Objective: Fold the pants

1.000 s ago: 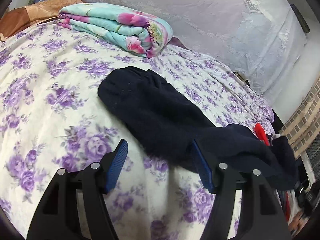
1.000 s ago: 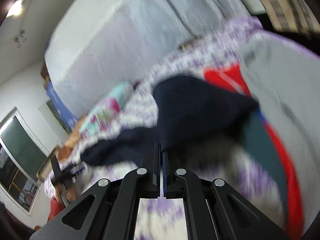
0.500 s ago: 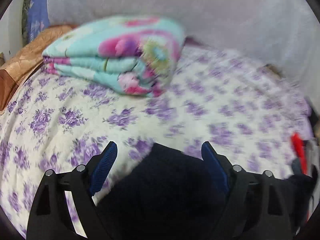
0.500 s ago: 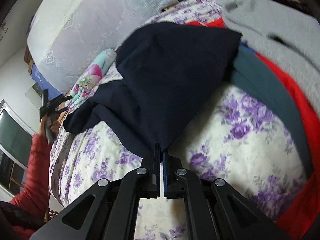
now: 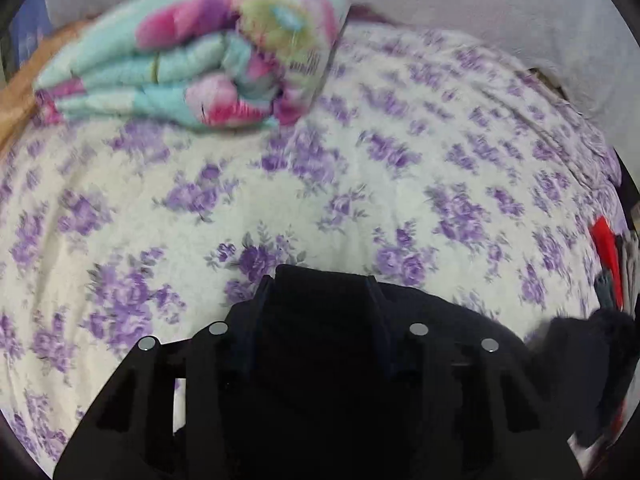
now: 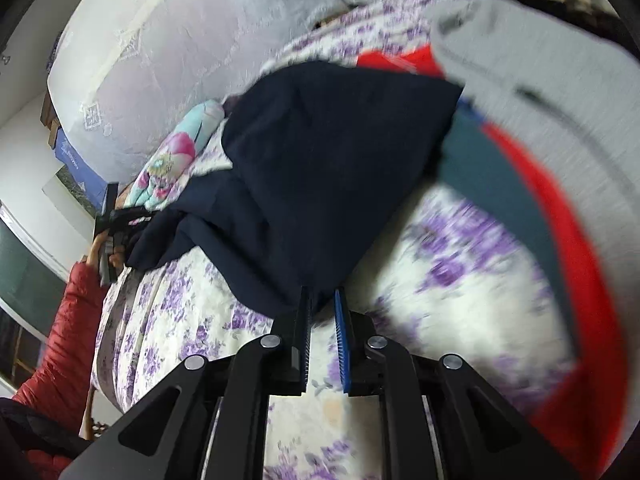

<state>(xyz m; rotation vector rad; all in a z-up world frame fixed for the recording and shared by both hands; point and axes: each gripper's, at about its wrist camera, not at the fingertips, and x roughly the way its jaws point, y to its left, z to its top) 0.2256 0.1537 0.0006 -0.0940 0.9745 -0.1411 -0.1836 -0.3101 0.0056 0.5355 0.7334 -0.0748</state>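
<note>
a home bedroom: a floral-sheeted bed (image 5: 360,184) with a folded quilt (image 5: 192,64).

Left claw (image 5: 320,284) pads behind pants (image 5: 320,360)

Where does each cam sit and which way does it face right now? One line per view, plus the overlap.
Left wrist: on the left gripper, angled down across the floral bedsheet toward the folded quilt; its fingers clamp the navy pants.
Right wrist: on the right gripper, jaws just opening at the pants' edge; a red sleeve shows far left.
Shared: pants, quilt, sheet.
</note>
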